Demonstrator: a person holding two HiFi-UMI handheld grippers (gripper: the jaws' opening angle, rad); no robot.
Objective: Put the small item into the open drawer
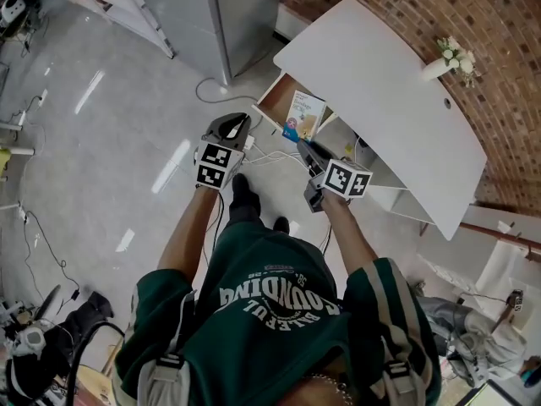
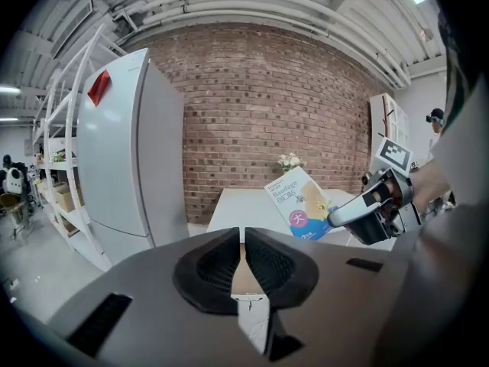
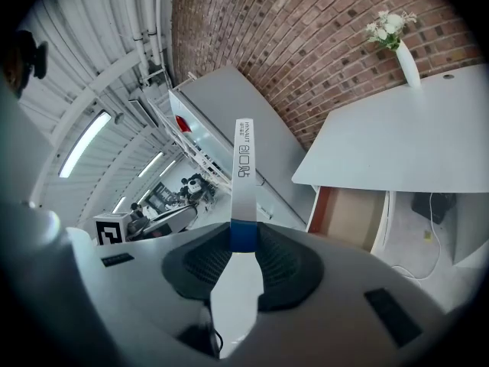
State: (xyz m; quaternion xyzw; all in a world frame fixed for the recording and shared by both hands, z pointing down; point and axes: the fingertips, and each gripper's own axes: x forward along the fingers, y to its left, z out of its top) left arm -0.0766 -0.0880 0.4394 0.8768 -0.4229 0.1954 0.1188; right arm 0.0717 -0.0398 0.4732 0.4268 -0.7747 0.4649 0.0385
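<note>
Bandage box on its way to the drawer: my right gripper (image 1: 300,146) has its jaws partly closed and clamped on the blue lower end of the small bandage box (image 1: 304,115), which stands tall and slightly tilted above the pads. In the head view the box hangs in the air over the mouth of the open drawer (image 1: 272,100), which juts from the left end of the white desk (image 1: 372,74); it is not yet inside and touches neither the drawer's rim nor the desk's edge. My left gripper (image 1: 237,123) hovers just beside it over the floor, jaws together and holding nothing. The risk, as I judge it, lies in the hold: the pads pinch only one narrow end, so the long free part could swing or slip as I lower it. Let go too high or off-centre and the box may strike the drawer's front edge and tumble to the floor (image 1: 127,125) among the cables (image 1: 262,157).
</note>
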